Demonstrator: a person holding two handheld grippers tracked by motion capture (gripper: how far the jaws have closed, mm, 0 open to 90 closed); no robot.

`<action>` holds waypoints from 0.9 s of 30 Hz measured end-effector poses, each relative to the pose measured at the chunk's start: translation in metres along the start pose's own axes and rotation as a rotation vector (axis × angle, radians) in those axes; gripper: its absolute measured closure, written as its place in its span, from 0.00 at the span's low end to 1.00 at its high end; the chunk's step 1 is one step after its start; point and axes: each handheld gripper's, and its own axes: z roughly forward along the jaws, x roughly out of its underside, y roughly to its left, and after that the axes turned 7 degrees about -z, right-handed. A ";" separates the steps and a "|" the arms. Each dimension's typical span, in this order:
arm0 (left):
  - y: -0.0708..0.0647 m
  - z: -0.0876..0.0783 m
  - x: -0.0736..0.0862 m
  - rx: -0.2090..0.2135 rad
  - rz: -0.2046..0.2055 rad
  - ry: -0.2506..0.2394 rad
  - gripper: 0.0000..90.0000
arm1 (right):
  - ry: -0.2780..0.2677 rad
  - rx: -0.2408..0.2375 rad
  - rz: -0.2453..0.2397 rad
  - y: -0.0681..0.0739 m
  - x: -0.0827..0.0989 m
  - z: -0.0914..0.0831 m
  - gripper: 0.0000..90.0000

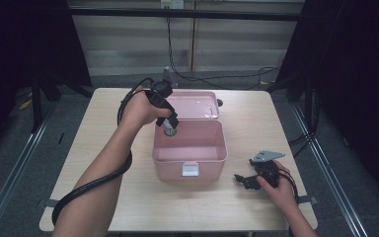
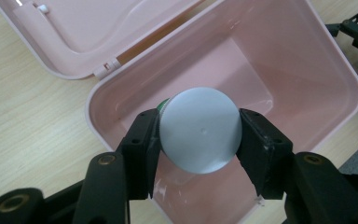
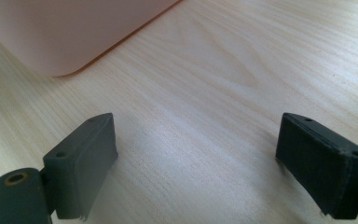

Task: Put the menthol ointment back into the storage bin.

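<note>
Left gripper (image 2: pixel 199 135) is clamped on a round grey-capped jar (image 2: pixel 200 130), pink plastic box (image 2: pixel 335 60) right under it. Right gripper (image 3: pixel 196 163) rests jaws wide apart, empty, on the light wooden table (image 3: pixel 242 60).

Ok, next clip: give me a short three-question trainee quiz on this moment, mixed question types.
1. True or false: the left gripper is shut on the round can.
2. Where does the can hang? A) over the open pink box B) on the hinged lid C) beside the right gripper
3. In a word, how do the right gripper's jaws stand above the wooden table?

Key: 1 true. 2 A. 3 open, with nothing between them.
</note>
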 end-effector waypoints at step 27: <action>0.002 0.040 -0.007 -0.021 -0.038 0.011 0.56 | 0.001 0.001 0.000 0.000 0.000 0.000 0.13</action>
